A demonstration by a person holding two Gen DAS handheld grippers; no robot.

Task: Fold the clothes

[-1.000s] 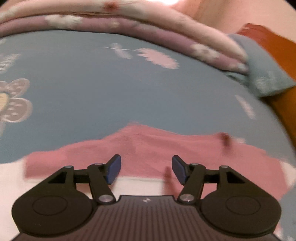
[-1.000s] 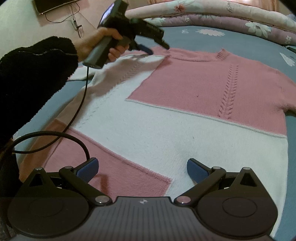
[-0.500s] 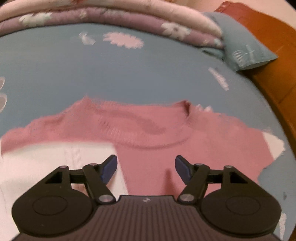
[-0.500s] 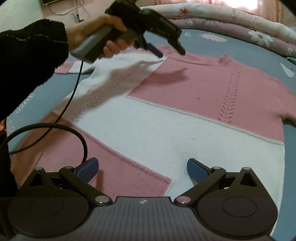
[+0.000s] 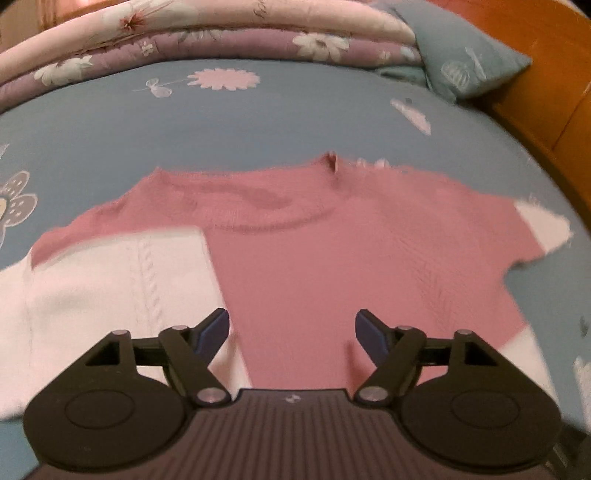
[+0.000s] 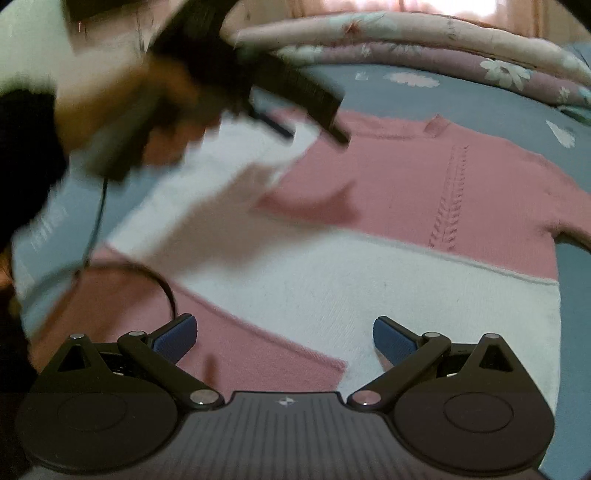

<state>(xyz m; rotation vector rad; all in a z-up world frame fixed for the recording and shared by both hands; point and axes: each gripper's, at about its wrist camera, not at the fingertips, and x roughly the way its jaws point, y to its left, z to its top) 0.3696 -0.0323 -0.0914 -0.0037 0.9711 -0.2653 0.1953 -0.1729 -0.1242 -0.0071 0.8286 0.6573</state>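
Note:
A pink and white knitted sweater (image 5: 351, 251) lies flat on the blue floral bed, its neckline toward the pillows; it also shows in the right wrist view (image 6: 406, 229). My left gripper (image 5: 291, 332) is open and empty, hovering above the sweater's chest, below the collar. In the right wrist view the left gripper (image 6: 314, 129) shows blurred above the sweater's upper left, held by a hand in a black sleeve. My right gripper (image 6: 284, 339) is open and empty above the sweater's lower part, near the hem.
The blue bedsheet (image 5: 258, 125) surrounds the sweater. A folded floral quilt (image 5: 221, 33) and a blue pillow (image 5: 465, 62) lie at the head of the bed. An orange wooden bed frame (image 5: 546, 92) runs along the right. A black cable (image 6: 162, 284) trails over the sweater's left side.
My left gripper has pulled back from the left shoulder and swung toward the sweater's middle, staying open. My right gripper has held still, open.

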